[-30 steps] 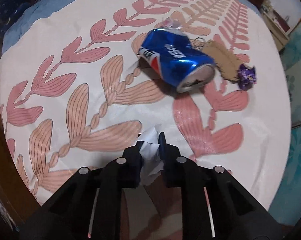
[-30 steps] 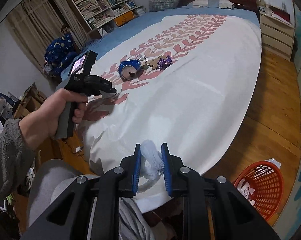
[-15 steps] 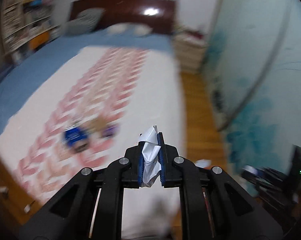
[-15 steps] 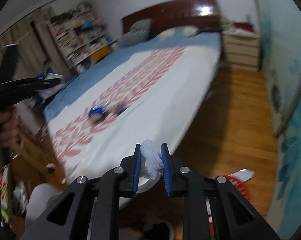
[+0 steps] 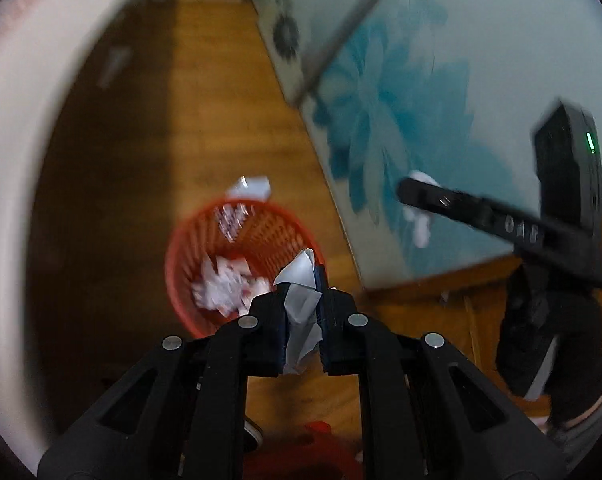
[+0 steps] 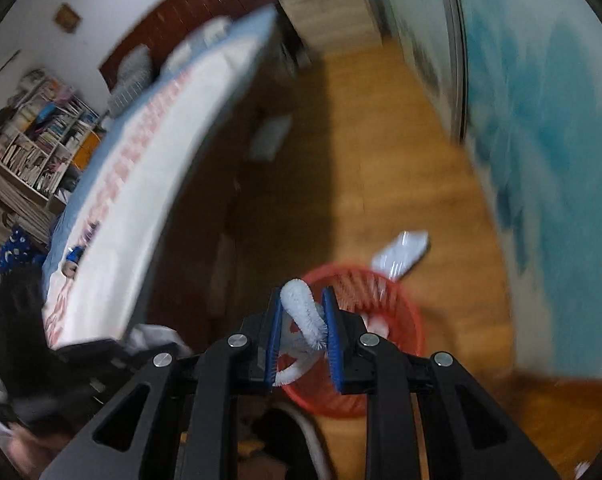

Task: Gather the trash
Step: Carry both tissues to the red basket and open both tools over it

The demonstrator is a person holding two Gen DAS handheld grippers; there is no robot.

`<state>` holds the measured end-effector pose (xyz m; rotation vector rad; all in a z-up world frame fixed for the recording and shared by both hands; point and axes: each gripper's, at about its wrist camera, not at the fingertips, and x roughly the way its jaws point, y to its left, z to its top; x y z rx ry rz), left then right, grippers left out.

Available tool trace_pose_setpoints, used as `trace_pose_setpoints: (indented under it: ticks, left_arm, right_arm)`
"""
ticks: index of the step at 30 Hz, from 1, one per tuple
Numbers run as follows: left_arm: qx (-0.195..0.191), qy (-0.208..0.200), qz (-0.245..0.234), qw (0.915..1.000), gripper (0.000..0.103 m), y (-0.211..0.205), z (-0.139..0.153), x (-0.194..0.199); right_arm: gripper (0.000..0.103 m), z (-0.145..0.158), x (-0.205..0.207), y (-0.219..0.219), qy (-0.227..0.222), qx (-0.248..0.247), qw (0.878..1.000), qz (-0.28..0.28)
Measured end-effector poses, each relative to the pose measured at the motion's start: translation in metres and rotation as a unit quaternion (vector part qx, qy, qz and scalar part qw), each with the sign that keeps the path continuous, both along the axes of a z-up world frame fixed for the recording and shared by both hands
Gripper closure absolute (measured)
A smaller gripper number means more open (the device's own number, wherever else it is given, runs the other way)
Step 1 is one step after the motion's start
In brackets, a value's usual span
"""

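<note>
Now both hand-held grippers are clenched on trash above the wooden floor (image 5: pixel 205 128). The left hand-held gripper (image 5: pixel 301 300) has its jaws drawn nearly together on a crumpled white paper scrap (image 5: pixel 299 280), which stands up between the pads with its long axis roughly along the fingers, a pointed corner sticking out past the tips and a ragged end hanging below them. The right hand-held gripper (image 6: pixel 303 312) is clamped on a white fuzzy strip (image 6: pixel 303 312), curved like a hook; its rounded end rises above the blue pads (image 6: pixel 275 332) and its tail bends down and back between them.

Seen from the left wrist, the red basket (image 5: pixel 177 268) sits on the floor just ahead of and below the fingertips, with white and pink scraps (image 5: pixel 225 288) already inside, and a pale wrapper (image 5: pixel 251 188) lying on the floor just beyond its far rim. That view also catches the right gripper from the side, far right, with its white strip (image 5: pixel 421 224) showing against the blue flowered wall panel (image 5: pixel 401 92).

The right wrist view shows the same basket (image 6: pixel 411 320) partly hidden behind its fingers, the wrapper (image 6: pixel 401 250) beside it, and, only here, the bed (image 6: pixel 141 184) with its leaf-patterned cover, a blue can (image 6: pixel 73 258) on it, and a bookshelf (image 6: pixel 37 132) beyond. Both views are motion-blurred.
</note>
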<state>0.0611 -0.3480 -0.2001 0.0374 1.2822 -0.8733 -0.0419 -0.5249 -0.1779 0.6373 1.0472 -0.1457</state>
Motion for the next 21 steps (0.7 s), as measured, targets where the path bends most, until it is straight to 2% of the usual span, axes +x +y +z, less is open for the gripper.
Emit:
trace_pose_setpoints:
  ticks: [2, 5, 7, 10, 14, 15, 16, 17, 18, 20, 21]
  left_arm:
    - [0.028, 0.042, -0.009, 0.9987, 0.091, -0.013, -0.040, 0.001]
    - [0.067, 0.055, -0.023, 0.9960, 0.091, -0.028, -0.068, 0.005]
    - [0.092, 0.047, -0.030, 0.9942, 0.091, -0.038, -0.079, 0.004]
    - [0.097, 0.063, -0.036, 0.9926, 0.091, -0.047, -0.095, 0.001]
    - [0.102, 0.068, -0.048, 0.9912, 0.090, -0.053, -0.100, -0.003]
    - [0.112, 0.071, -0.047, 0.9901, 0.089, -0.052, -0.104, -0.004]
    - [0.117, 0.076, -0.045, 0.9892, 0.086, -0.052, -0.110, -0.002]
    - [0.122, 0.085, -0.041, 0.9881, 0.077, -0.049, -0.113, -0.001]
    - [0.124, 0.091, -0.037, 0.9874, 0.061, -0.046, -0.114, 0.000]
    - [0.117, 0.094, -0.022, 0.9885, 0.046, -0.038, -0.111, 0.004]
    - [0.114, 0.094, -0.017, 0.9889, 0.044, -0.035, -0.108, 0.006]
  right_arm:
    - [0.082, -0.042, 0.008, -0.010, 0.035, 0.029, 0.999, -0.002]
    - [0.082, -0.093, 0.020, -0.011, 0.076, 0.063, 0.995, -0.014]
    - [0.082, -0.108, 0.028, -0.005, 0.087, 0.067, 0.994, -0.016]
    - [0.082, -0.127, 0.038, 0.000, 0.097, 0.084, 0.992, -0.018]
    - [0.079, -0.134, 0.042, 0.002, 0.099, 0.083, 0.991, -0.024]
    - [0.071, -0.130, 0.041, -0.001, 0.099, 0.079, 0.992, -0.027]
    - [0.059, -0.127, 0.041, -0.002, 0.098, 0.075, 0.992, -0.029]
    - [0.056, -0.123, 0.039, -0.004, 0.095, 0.068, 0.993, -0.033]
    - [0.056, -0.119, 0.035, -0.008, 0.093, 0.068, 0.993, -0.036]
    - [0.056, -0.112, 0.029, -0.013, 0.088, 0.061, 0.993, -0.044]
    - [0.056, -0.108, 0.024, -0.015, 0.085, 0.059, 0.994, -0.047]
